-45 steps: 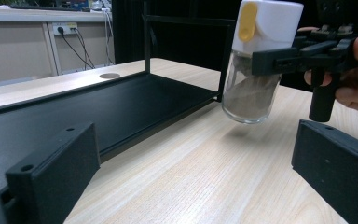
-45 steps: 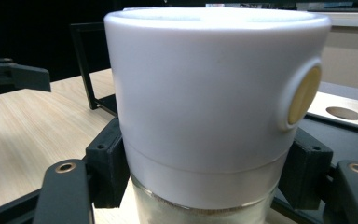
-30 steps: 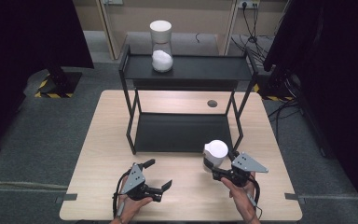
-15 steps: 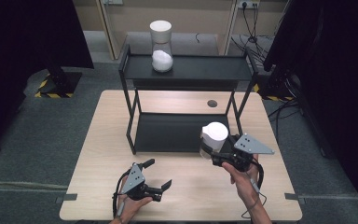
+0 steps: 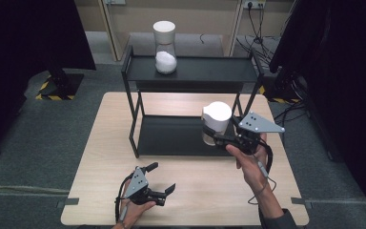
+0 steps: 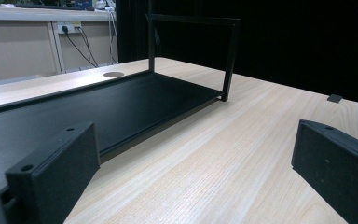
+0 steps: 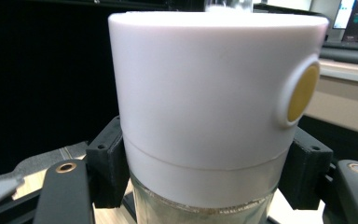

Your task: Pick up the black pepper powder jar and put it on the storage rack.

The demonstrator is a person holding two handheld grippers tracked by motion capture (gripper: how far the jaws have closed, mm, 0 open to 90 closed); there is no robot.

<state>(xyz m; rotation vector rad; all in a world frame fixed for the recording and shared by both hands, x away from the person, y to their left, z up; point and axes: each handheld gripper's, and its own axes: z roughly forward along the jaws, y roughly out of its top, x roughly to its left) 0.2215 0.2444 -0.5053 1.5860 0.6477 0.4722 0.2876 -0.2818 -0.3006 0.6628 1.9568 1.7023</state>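
My right gripper [image 5: 218, 139] is shut on a glass jar [image 5: 217, 119] with a tall white lid and holds it in the air in front of the right end of a black two-tier shelf [image 5: 190, 70]. In the right gripper view the jar [image 7: 209, 93] stands upright between the pads [image 7: 107, 168], with a round yellow spot [image 7: 303, 91] on its lid. A second white-lidded jar [image 5: 165, 40], partly full of white grains, stands on the top tier. My left gripper [image 5: 161, 177] rests open on the table [image 5: 100, 157] near its front edge, its jaws [image 6: 193, 172] wide apart and empty.
The shelf's lower tier [image 6: 98, 107] lies bare on the wooden table, with a round hole [image 6: 113, 74] in the tabletop behind it. Black curtains hang at both sides. Cables [image 5: 255, 21] trail on the floor at the back right.
My right gripper has risen with the jar and moved up toward the shelf's right end. The left gripper has stayed where it was.
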